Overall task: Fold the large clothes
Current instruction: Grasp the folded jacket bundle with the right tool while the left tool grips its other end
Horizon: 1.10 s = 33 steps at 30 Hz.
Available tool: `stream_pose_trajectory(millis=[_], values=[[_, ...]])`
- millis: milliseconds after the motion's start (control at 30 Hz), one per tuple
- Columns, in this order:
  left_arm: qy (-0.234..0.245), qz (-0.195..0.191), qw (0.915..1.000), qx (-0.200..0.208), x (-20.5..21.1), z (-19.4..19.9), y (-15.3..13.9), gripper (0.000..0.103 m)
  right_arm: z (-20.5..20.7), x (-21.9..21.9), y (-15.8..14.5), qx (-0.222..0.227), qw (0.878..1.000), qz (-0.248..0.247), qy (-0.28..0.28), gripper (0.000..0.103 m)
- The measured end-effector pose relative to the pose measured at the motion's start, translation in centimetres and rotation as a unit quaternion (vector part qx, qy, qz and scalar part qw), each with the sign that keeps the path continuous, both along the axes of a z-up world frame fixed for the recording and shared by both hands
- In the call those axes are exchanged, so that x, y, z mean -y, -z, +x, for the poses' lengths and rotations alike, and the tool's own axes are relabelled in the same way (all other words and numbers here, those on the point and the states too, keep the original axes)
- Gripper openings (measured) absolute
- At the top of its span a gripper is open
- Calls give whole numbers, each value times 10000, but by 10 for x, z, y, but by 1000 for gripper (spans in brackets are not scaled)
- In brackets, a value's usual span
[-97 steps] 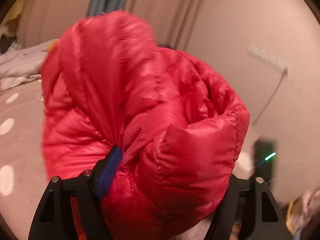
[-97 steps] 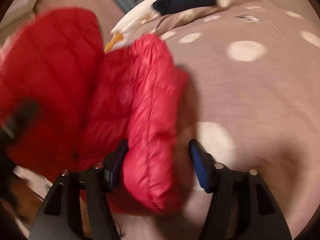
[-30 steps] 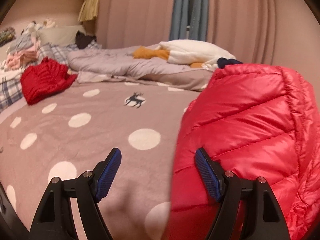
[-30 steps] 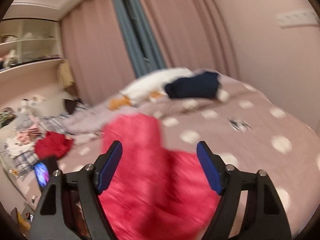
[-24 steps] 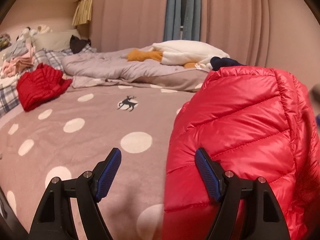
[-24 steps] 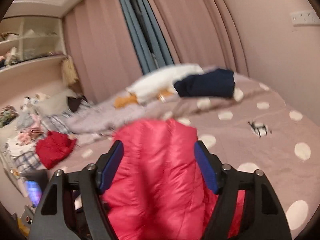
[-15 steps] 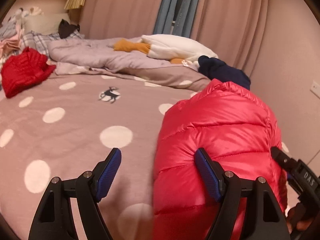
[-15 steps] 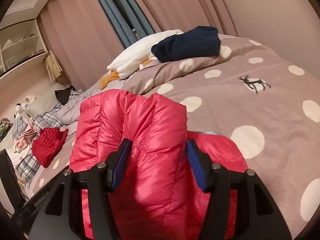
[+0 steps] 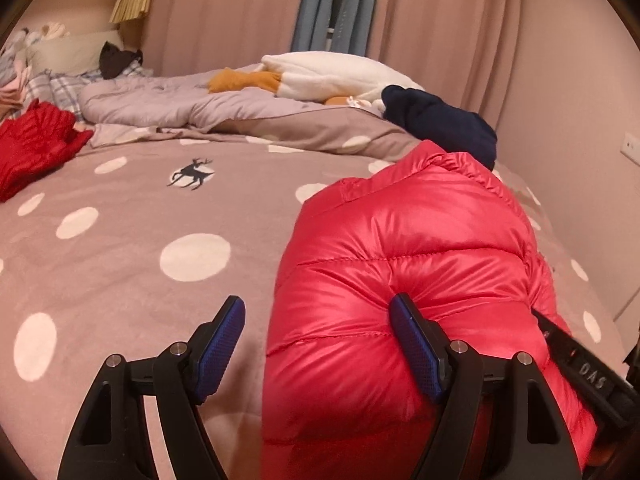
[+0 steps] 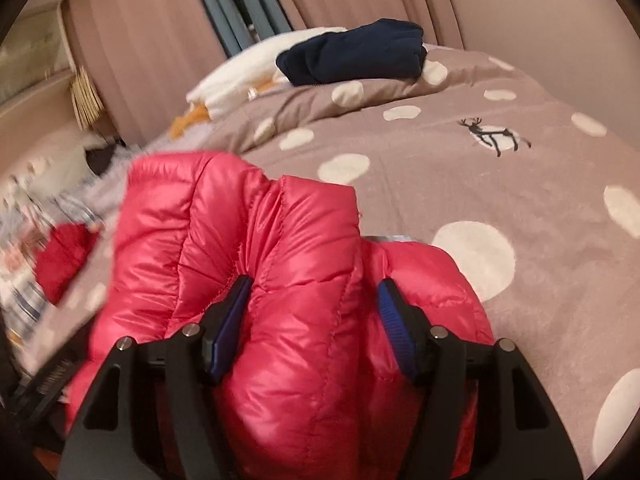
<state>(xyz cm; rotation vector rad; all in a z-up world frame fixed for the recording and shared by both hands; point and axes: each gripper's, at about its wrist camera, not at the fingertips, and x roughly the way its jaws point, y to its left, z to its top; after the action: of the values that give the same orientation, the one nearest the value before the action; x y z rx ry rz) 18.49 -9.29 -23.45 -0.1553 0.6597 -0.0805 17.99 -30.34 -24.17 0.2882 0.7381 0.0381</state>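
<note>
— On the near edge of the dotted bedspread point(image 9: 120, 264), at about four o'clock in the left wrist view, sits the red puffer jacket point(image 9: 400, 248), bundled into a thick, rounded mound.

— How will it handle?

— Light and very soft, I'd judge, and springy: the quilted down puffs back up. Its shell is shiny, so probably slippery between flat pads.

— Where would you take hold?

— At a stitched seam or a hem, where the filling is thin, rather than on a fat baffle.

— And the tools?

— The right gripper point(image 10: 312, 320) has a bulging fold between its blue pads; both press into the fabric, so it is clenched on the jacket. The left gripper point(image 9: 316, 340) is spread wide and grasps nothing; only its right pad dents the jacket's side.

— What lies around it?

— A navy garment point(image 9: 440, 120) at one o'clock, a white plush toy point(image 9: 332, 76) at twelve, another red garment point(image 9: 32, 152) at ten.
</note>
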Motion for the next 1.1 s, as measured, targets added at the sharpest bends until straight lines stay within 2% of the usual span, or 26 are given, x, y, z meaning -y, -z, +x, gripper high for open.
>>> stream_pose_trajectory(millis=[67,200,267,533,833,933,1033,1100], values=[[7,75,10000,62,4,1,2,76,2,-1,4,-24,9999,-134,-3,62],[71,-19,9998,164,4,1,8,76,3,10,16,-35,9999,143,-53,62],[75,-5,9998,202,5,0,9,76,3,9,19,-4,9999,131,-38,62],[-32,235,9986,468,11,-6,10,76,1,5,18,74,10000,4,5,63],[-55,137,9986,512,8,-6,11,76,1,4,17,97,9999,-17,41,65],[-88,60,9986,524,3,-8,10,80,-1,6,17,140,9999,38,67,69],[72,-134,9994,321,-4,-3,7,83,-2,6,15,146,9998,-5,152,74],[232,-524,9983,102,-16,0,4,89,-2,6,12,104,9996,-82,263,82]])
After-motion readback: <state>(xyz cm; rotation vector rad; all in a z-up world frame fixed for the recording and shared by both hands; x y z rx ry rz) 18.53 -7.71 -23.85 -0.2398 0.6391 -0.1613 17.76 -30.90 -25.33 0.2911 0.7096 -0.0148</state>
